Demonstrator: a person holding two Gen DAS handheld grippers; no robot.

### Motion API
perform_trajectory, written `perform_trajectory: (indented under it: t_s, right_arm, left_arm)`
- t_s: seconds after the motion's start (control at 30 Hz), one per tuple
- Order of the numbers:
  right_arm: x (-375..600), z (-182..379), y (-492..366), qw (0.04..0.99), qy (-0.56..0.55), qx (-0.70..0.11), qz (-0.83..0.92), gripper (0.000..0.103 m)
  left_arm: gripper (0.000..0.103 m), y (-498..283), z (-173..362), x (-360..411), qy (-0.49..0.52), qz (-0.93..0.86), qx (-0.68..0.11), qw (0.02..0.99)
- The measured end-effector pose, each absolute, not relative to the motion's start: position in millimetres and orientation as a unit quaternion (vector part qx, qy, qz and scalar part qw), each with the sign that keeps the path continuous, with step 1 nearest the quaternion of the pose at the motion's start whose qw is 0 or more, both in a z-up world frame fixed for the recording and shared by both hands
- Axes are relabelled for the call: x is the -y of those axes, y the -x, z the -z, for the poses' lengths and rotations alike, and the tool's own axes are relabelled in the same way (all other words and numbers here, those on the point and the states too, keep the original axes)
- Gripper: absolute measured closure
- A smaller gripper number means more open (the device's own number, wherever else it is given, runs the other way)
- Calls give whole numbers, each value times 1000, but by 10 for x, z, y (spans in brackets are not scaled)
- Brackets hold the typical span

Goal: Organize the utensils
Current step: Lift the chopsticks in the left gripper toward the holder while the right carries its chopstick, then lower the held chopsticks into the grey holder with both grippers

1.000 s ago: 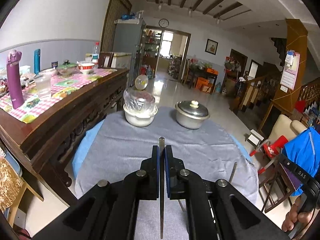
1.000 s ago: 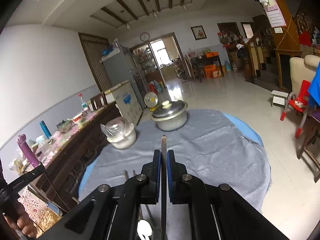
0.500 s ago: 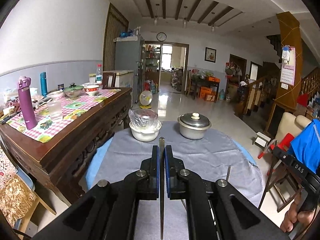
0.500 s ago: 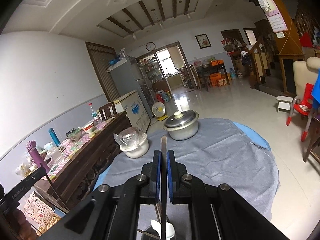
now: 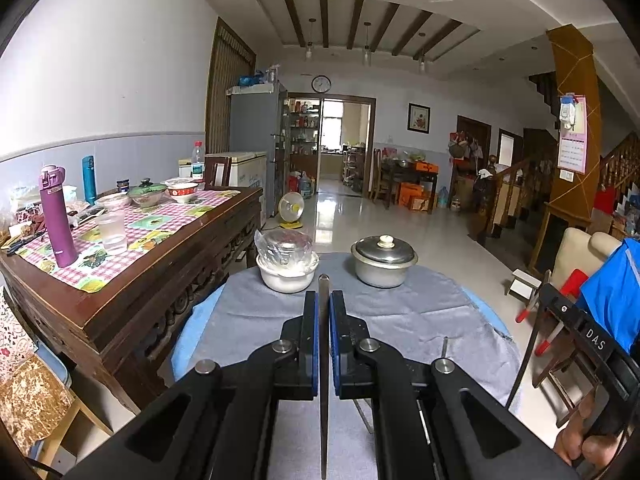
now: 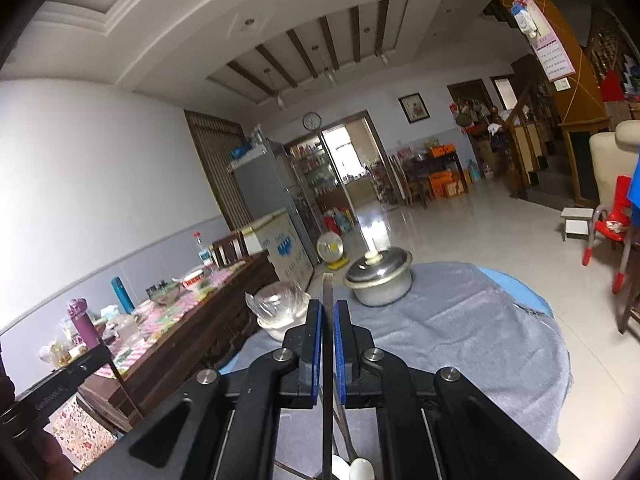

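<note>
Covering the round worktop (image 5: 400, 312) is a grey cloth (image 6: 480, 328), and it is seen in both views. A long wooden table (image 5: 132, 264) with a checked cover is seen beside the worktop, on the left. A purple bottle (image 5: 58, 216) and a clear cup (image 5: 112, 232) are shown clearly on it only in the left wrist view; in the right wrist view they are small and far off.

At the far side of the worktop, a metal pot (image 5: 384, 260) with a lid is placed near a white bowl (image 5: 286, 276) covered with clear plastic. The two are set side by side and a little apart.

The left gripper (image 5: 324, 320) is held above the cloth. Its jaws are closed on a thin flat metal utensil (image 5: 323, 360), which sticks out past the tips. The right gripper (image 6: 327, 328) is closed on a flat metal handle (image 6: 327, 320) in the same way.

Two white spoon ends (image 6: 352, 468) are seen only in the right wrist view, low down under the jaws. A thin metal stick (image 5: 444, 346) lying on the cloth is seen only in the left wrist view, to the right of the jaws.
</note>
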State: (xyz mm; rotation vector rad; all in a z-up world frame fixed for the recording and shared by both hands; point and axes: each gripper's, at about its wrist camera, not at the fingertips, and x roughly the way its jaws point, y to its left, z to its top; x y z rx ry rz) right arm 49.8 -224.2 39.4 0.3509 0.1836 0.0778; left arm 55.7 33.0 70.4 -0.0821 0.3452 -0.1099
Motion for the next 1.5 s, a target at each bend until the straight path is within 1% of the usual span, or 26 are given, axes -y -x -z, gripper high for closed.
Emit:
perform_trajectory:
  t_s: [0.33,0.77,1.13,1.27,1.5]
  right_arm:
    - [2234,-279,-343,984,-172,-37,-25,96]
    - [2386,-50,-321,980,-200,-4,-13,96]
    - [2344,-93,-313,980,-192,40,34,96]
    - [2290,-63,-394,981,-185,38,45,96]
    - [2170,43,-465,985,-159,28,53,96]
  left_arm:
    - [98,-518,-682,-293,58,72,-165,982]
    - [98,-433,-648,-176,96,119,-134,979]
    - [98,-411,-659,-192,135,127,-111,976]
    - [98,-425,-600,-193,152,135,-100,974]
    - [98,-491,-461,-109,153,136,-102,974]
